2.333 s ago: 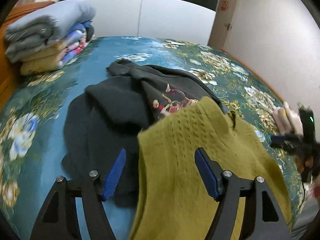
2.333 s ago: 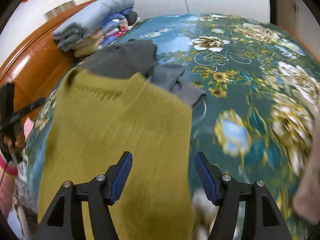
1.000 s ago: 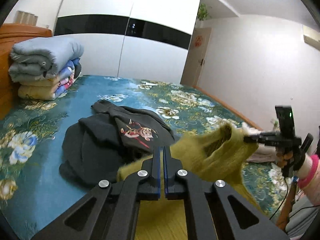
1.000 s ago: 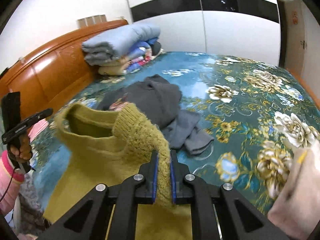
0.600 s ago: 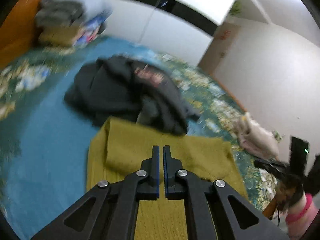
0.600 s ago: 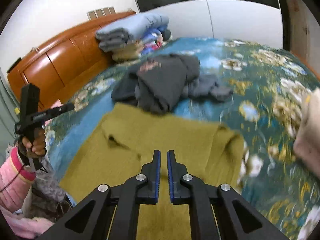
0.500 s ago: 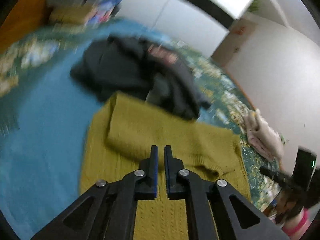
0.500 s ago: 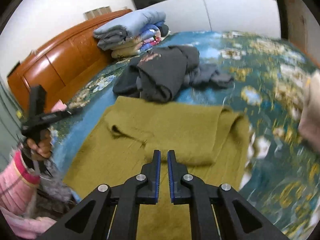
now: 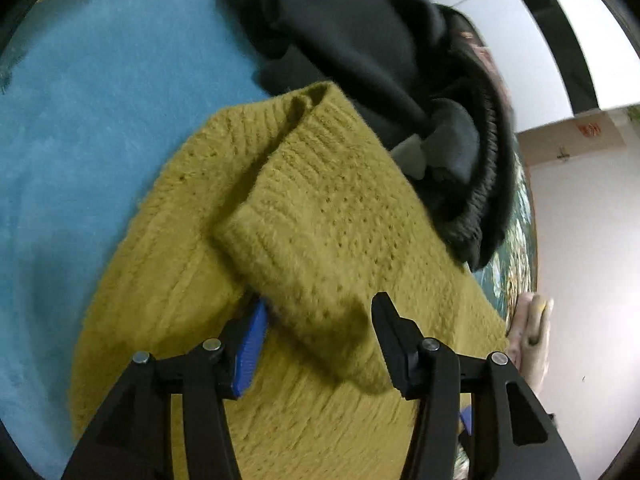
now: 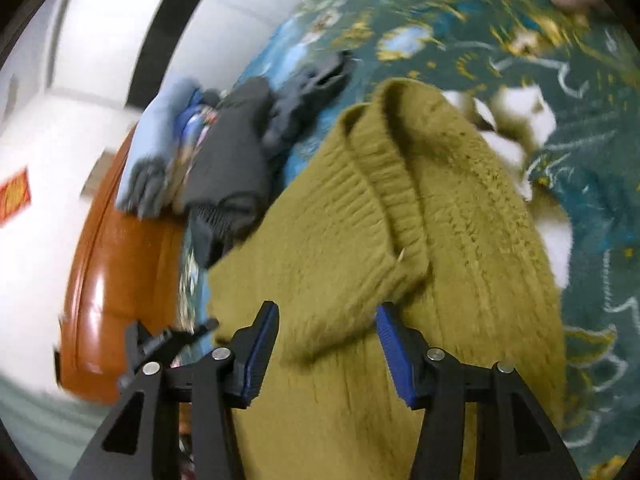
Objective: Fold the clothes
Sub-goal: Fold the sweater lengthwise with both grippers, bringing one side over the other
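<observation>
An olive-yellow knit sweater (image 9: pixel 320 208) lies on the teal floral bedspread (image 9: pixel 72 128), with one part folded back over its body. My left gripper (image 9: pixel 318 320) is open, its fingers on either side of the folded flap's edge. In the right wrist view the same sweater (image 10: pixel 400 240) shows a ribbed folded flap. My right gripper (image 10: pixel 326 332) is open around that flap's lower edge. Neither gripper holds the cloth.
A heap of dark grey and black clothes (image 9: pixel 380 52) lies just beyond the sweater and also shows in the right wrist view (image 10: pixel 240 152). Folded quilts (image 10: pixel 156 136) are stacked by the orange wooden headboard (image 10: pixel 116 264). A pale garment (image 9: pixel 532 320) lies at the right.
Both grippers were shut on the sweater and carried its edge over the body. Both have now opened and let the folded part drop. Both cameras have tilted down close to the cloth.
</observation>
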`<state>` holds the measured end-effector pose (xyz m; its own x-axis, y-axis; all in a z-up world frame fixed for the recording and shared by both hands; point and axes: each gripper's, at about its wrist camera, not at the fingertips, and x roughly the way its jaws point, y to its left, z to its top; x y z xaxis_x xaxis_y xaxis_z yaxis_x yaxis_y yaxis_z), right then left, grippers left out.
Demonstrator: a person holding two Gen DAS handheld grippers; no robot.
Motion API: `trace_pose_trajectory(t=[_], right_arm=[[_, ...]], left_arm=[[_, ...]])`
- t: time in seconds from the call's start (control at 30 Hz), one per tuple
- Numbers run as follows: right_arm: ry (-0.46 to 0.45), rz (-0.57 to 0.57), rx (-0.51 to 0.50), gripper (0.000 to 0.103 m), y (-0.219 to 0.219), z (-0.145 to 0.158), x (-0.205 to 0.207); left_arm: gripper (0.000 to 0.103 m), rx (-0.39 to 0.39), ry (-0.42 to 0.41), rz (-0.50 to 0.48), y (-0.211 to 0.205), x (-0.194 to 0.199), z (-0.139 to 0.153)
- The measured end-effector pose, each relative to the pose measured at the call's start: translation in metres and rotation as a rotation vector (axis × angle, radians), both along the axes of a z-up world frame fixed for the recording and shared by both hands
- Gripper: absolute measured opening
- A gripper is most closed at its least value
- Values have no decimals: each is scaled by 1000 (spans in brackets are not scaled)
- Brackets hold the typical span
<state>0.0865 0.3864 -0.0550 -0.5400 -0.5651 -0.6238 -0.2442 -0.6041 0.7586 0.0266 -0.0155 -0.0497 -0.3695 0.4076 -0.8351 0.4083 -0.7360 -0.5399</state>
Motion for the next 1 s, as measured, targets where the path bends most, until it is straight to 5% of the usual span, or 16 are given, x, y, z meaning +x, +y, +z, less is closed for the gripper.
trace_pose_trajectory(t=[0.03,0.1,0.2,0.27,0.43,0.57,0.67,0.8,0.87,1.0], right_arm=[[-12,-20,-15,53,1,-2,-4],[-31,-54,-41,44,3,-6,-9],[-69,-69,-10,24,0,-6,-18],[-84,-66,10,13,-2,-2,-25],[108,-56,36,11,0,57,-20],[323,0,70,11,6,114,38],[329,12,66,11,15,101,99],[74,4,17,11,10,11,152],[10,-26,-28,10,9,-14,165],[31,-64,-67,10,12,-18,180]], left_arm=[[51,10,-19,13,-1,-4,-3],[25,28,-50,36,-2,-11,-7],[10,52,-63,58,-6,-13,-2],[9,68,-72,72,-9,-14,1],[9,167,287,-24,-13,19,95],[9,173,434,-107,-24,82,133],[9,96,316,-137,-17,128,89],[9,86,79,-109,-11,181,8],[9,103,56,-90,-12,196,0],[9,127,83,-68,-14,216,7]])
